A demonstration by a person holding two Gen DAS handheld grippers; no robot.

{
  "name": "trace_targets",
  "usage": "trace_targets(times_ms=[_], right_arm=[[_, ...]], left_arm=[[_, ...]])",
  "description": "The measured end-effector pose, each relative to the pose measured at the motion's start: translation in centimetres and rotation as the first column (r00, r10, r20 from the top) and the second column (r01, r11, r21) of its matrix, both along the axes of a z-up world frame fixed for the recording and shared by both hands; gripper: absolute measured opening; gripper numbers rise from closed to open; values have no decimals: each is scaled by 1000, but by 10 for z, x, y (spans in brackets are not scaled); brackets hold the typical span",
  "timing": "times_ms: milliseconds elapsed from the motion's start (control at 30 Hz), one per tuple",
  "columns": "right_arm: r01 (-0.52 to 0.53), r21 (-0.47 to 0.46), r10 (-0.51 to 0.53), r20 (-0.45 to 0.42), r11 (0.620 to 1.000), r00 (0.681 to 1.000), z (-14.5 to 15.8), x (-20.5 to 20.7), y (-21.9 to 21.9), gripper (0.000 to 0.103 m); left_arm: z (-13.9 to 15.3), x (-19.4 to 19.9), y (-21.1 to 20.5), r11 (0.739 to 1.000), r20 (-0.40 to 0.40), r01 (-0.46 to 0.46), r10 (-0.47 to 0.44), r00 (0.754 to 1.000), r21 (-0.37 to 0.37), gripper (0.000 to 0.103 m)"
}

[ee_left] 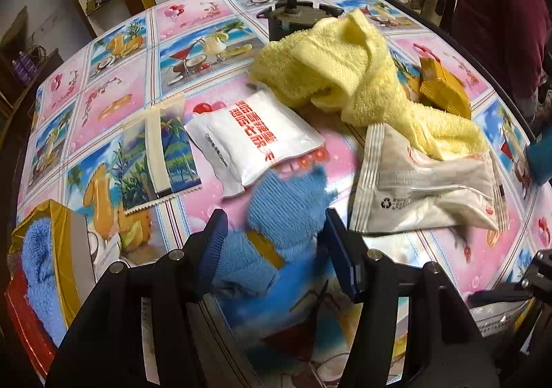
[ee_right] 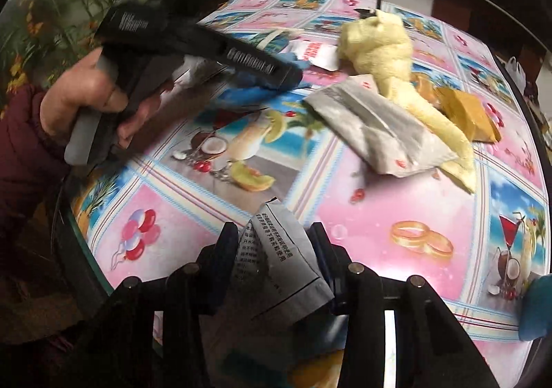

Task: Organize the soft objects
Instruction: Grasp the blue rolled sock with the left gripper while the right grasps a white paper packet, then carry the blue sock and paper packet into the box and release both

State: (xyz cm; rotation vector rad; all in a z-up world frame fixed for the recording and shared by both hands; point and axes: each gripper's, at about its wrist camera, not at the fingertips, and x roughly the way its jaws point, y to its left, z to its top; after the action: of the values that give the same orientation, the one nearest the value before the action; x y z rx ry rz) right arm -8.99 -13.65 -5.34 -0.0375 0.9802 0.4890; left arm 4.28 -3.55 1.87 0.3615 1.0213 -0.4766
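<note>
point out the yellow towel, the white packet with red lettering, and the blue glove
yellow towel [ee_left: 331,60], left wrist view, on its bunched upper fold.
white packet with red lettering [ee_left: 255,143], left wrist view, on its printed face.
blue glove [ee_left: 283,212], left wrist view, on the ribbed knit between the claw's fingers.

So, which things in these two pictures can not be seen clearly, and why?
- Blue glove, left wrist view: blurred, lower part hidden by the left gripper fingers.
- Printed grey packet, right wrist view: lower end hidden behind the right gripper.
- Brown packet, left view: partly covered by the yellow towel.
- Dark lidded pot: front hidden by the towel.
</note>
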Motion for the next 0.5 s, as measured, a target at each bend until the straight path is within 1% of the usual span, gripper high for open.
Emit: trace_targets(times_ms=[33,67,100,167,233,333,367,433,500], right_arm=[[1,4,-1,0,1000,1000,0,1,-2,42],[0,7,0,0,1000,1000,-1,4,-4,43],[-1,13,1,1,1000,1000,-1,4,-6,43],[-6,19,6,4,1000,1000,-1,4,-7,43],[-10,27,10,6,1000,1000,-1,3,-8,43],[-6,45,5,6,999,1000,1,-4,-10,43],[-3,51,3,4,999,1000,-2,1,-12,43],[2,56,-2,-1,998,1000,-2,-1,-13,44],[4,53,-3,-7,999,1000,-2,-1,-14,45]], left_arm=[[-1,-4,-1,1000,-26,9,-8,1000,6,52],[0,-10,1,1000,-51,11,-12,999,-16,45],[1,-16,2,1000,-66,18,-19,998,-22,34],[1,-30,1,999,-82,33,-34,996,-19,33],[2,-39,1,999,-83,26,-27,996,-19,33],[9,-41,1,998,-66,-3,-1,998,-63,33],[12,-40,2,998,-47,-20,17,999,-67,33],[10,-34,0,998,-10,-53,53,999,-39,35],[0,-29,-5,998,-12,-57,57,998,-7,37]])
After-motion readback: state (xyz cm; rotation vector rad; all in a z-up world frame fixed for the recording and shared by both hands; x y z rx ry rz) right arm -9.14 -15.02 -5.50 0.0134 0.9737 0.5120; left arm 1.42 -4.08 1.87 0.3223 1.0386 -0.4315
